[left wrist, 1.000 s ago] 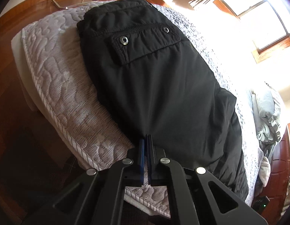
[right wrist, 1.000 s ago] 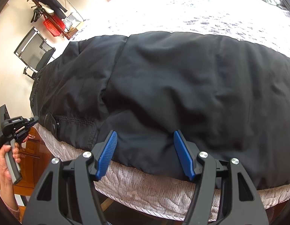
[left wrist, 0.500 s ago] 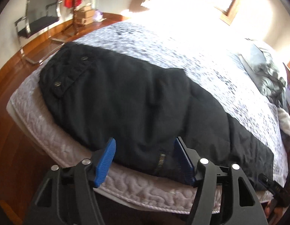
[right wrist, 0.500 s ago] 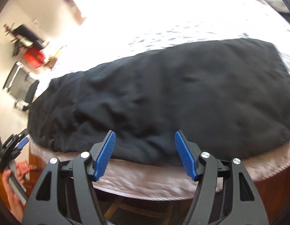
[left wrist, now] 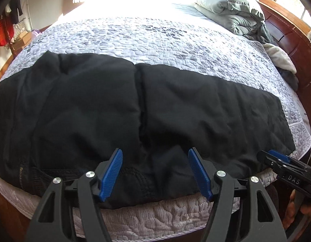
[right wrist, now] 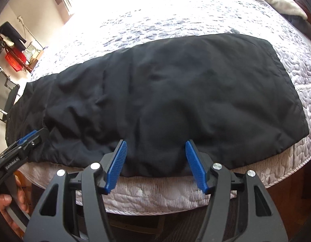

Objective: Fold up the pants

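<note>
— Two grippers, both spread and holding nothing: the left gripper and the right gripper hover over the near edge of the black pants, which lie lengthwise along the near side of the bed. The left one's jaws sprang apart a moment ago and now stand steady; the right one's have just been closing a little, with no cloth between them.

— How should the next step go?

— I'd judge the pants are already doubled leg on leg. Each gripper should pinch both layers at the near hem line, well apart from the other, then lift and carry evenly so the fabric doesn't bunch at the centre seam.

— Anything in the way?

— Not on the quilt beyond. A rumpled grey duvet and a pale towel sit far off by the wooden bed frame. A red basket stands by the wall.
</note>
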Demonstrator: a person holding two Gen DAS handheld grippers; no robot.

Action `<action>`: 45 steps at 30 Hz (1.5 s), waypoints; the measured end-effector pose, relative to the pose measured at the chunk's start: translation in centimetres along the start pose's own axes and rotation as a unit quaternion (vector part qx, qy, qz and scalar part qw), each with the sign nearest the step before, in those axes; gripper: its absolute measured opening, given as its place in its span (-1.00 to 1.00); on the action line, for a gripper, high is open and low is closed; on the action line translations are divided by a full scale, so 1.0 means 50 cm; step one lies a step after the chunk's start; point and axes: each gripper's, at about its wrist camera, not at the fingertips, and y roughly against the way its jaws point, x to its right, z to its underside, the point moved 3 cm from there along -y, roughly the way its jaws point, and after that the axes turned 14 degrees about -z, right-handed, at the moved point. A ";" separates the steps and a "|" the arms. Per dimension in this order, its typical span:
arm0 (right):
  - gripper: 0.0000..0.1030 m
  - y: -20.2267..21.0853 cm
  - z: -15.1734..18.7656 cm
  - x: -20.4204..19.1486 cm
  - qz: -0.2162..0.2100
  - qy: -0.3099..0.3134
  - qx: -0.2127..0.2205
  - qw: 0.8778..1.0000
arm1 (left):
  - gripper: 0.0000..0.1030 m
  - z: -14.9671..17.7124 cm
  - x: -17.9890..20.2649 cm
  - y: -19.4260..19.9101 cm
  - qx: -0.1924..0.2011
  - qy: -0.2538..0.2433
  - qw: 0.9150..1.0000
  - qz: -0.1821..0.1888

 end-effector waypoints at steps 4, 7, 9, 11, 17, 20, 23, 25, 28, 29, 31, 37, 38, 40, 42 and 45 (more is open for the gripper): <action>0.16 0.018 0.004 0.028 -0.022 -0.025 0.009 0.999 | 0.38 0.019 0.009 -0.015 -0.002 -0.010 1.000 -0.012; 0.21 0.058 0.020 0.077 -0.025 -0.074 0.021 0.997 | 0.48 0.023 0.019 -0.013 0.005 -0.021 1.000 -0.018; 0.22 0.083 0.036 0.121 -0.016 -0.110 0.025 0.994 | 0.50 0.023 0.020 -0.013 0.006 -0.023 0.999 -0.022; 0.23 0.103 0.056 0.169 -0.003 -0.145 0.029 0.989 | 0.52 0.025 0.019 -0.012 0.007 -0.023 0.999 -0.021; 0.31 0.105 0.084 0.268 -0.009 -0.226 0.048 0.973 | 0.53 0.027 0.018 -0.009 0.006 -0.028 0.999 -0.021; 0.43 0.103 0.074 0.278 -0.009 -0.231 0.060 0.971 | 0.53 0.028 0.018 -0.009 0.005 -0.031 0.999 -0.019; 0.37 0.095 0.058 0.287 0.007 -0.230 0.067 0.971 | 0.53 0.028 0.018 -0.009 0.005 -0.030 0.999 -0.017; -0.01 0.093 0.047 0.280 0.011 -0.217 0.075 0.973 | 0.53 0.028 0.019 -0.010 0.004 -0.030 0.999 -0.017; -0.84 0.112 0.030 0.246 0.020 -0.179 0.089 0.980 | 0.55 0.028 0.018 -0.011 0.002 -0.028 0.999 -0.016; -0.90 0.125 0.022 0.226 0.031 -0.157 0.098 0.982 | 0.55 0.027 0.017 -0.010 0.001 -0.028 0.999 -0.015; -0.91 0.149 0.006 0.173 0.060 -0.098 0.117 0.986 | 0.55 0.024 0.012 -0.006 -0.001 -0.025 1.000 -0.011; -0.91 0.197 -0.023 0.009 0.090 0.063 0.153 0.982 | 0.54 0.016 -0.041 0.013 -0.002 0.003 1.000 -0.015; -0.91 0.197 -0.025 -0.023 0.093 0.092 0.152 0.980 | 0.54 0.016 -0.052 0.013 -0.004 0.005 1.000 -0.021; -0.91 0.192 -0.041 -0.076 0.096 0.132 0.150 0.975 | 0.54 0.017 -0.073 0.012 -0.007 0.013 1.000 -0.027; -0.91 0.176 -0.052 -0.127 0.090 0.164 0.143 0.972 | 0.54 0.020 -0.093 0.006 -0.011 0.021 0.999 -0.030; -0.91 0.138 -0.065 -0.191 0.080 0.207 0.131 0.966 | 0.51 0.024 -0.109 -0.003 -0.019 0.024 0.999 -0.014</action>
